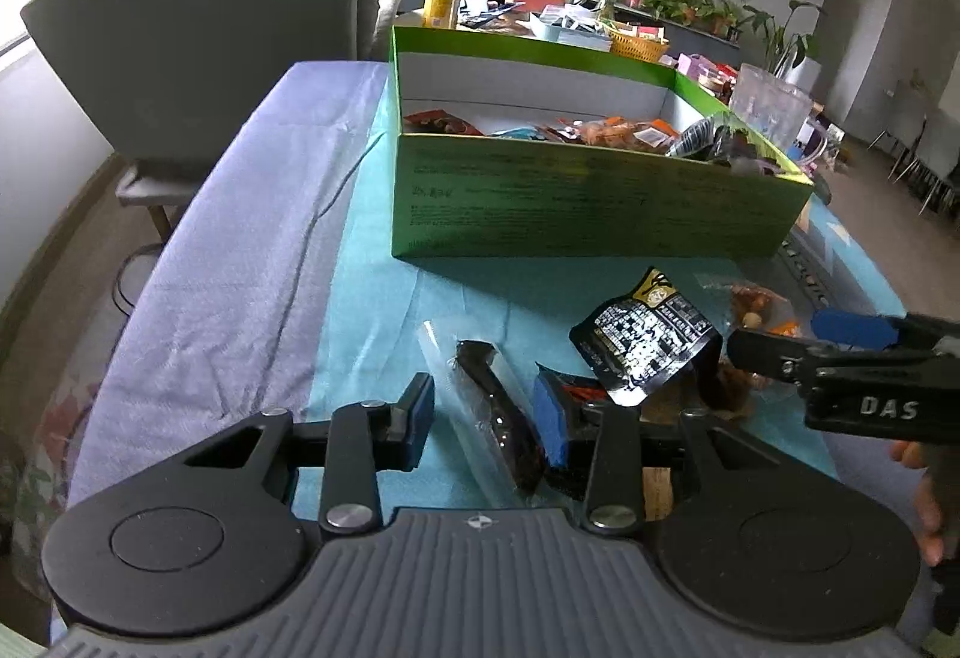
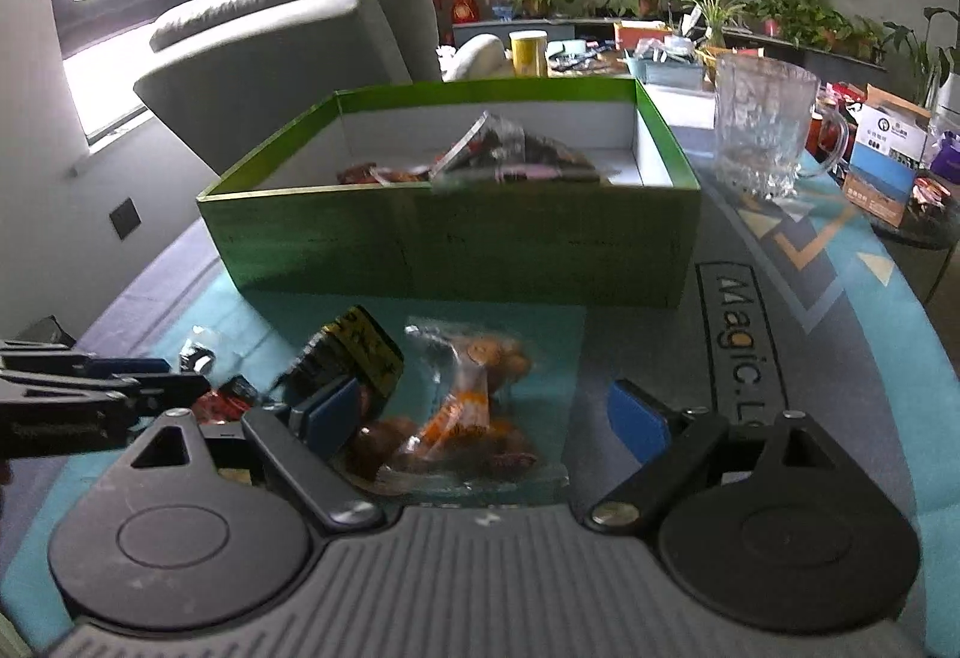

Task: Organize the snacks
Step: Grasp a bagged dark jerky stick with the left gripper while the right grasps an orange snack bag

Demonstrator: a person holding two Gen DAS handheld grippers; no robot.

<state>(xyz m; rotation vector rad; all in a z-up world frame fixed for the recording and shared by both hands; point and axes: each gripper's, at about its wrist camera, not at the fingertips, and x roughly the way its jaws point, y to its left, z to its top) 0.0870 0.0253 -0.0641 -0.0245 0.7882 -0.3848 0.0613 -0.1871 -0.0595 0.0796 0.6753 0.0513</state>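
Observation:
A green box point(image 1: 576, 202) with several snack packets inside stands on the table; it also shows in the right wrist view point(image 2: 456, 244). My left gripper point(image 1: 489, 409) is open around a clear-wrapped dark stick snack point(image 1: 498, 418) lying on the teal mat. A black packet point(image 1: 651, 337) with a yellow label lies just right of it and also shows in the right wrist view point(image 2: 354, 352). My right gripper point(image 2: 486, 412) is open around a clear bag of brown snacks point(image 2: 462, 418); it also shows in the left wrist view point(image 1: 798, 343).
A glass mug point(image 2: 765, 130) stands right of the box. A grey armchair point(image 1: 198, 34) is behind the table on the left. A cluttered table with plants point(image 1: 564, 10) lies beyond. A small cardboard box point(image 2: 888, 166) sits far right.

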